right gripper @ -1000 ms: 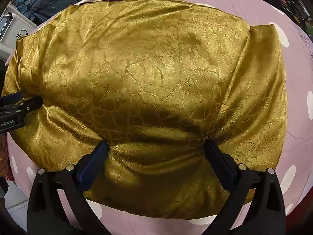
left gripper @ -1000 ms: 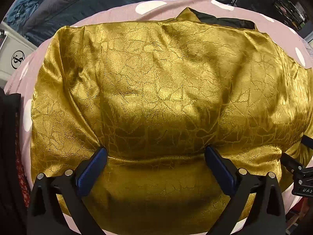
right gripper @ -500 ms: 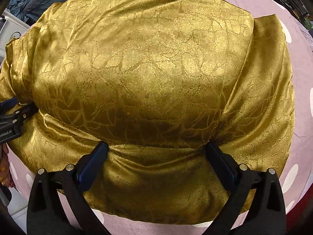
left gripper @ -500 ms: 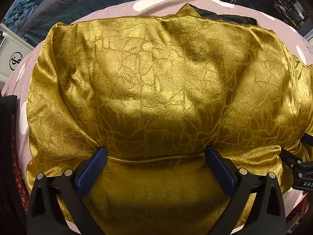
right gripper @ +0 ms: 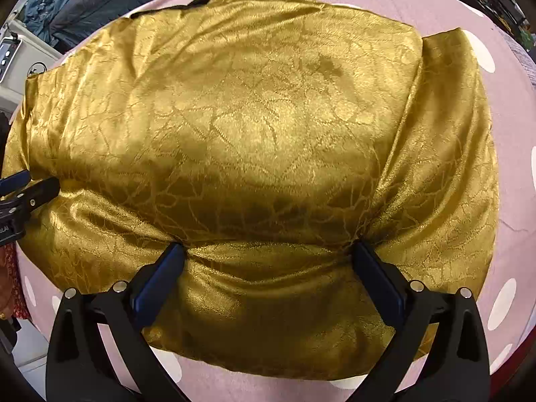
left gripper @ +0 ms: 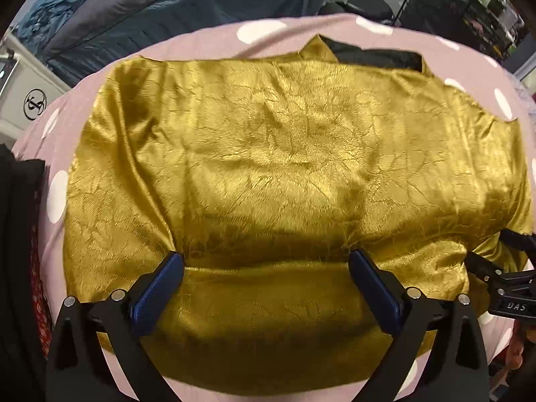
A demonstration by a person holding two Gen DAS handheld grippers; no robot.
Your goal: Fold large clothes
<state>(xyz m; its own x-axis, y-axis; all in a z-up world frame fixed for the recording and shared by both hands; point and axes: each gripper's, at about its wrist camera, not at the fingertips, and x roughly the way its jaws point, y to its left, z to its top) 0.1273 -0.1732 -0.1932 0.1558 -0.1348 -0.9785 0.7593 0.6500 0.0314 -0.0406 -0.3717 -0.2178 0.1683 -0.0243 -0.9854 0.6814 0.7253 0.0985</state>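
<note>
The left gripper (left gripper: 266, 264) stood with jaws spread wide, pads resting on a raised fold of the gold garment (left gripper: 284, 174), pinching nothing. The right gripper (right gripper: 268, 258) was likewise released, further right on the same fold. The garment lay across the pink dotted cover (right gripper: 502, 33), a black lining (left gripper: 375, 55) showing at its far edge. Judged step: smoothing or setting the fold. The next move would likely call for closing on an edge.
</note>
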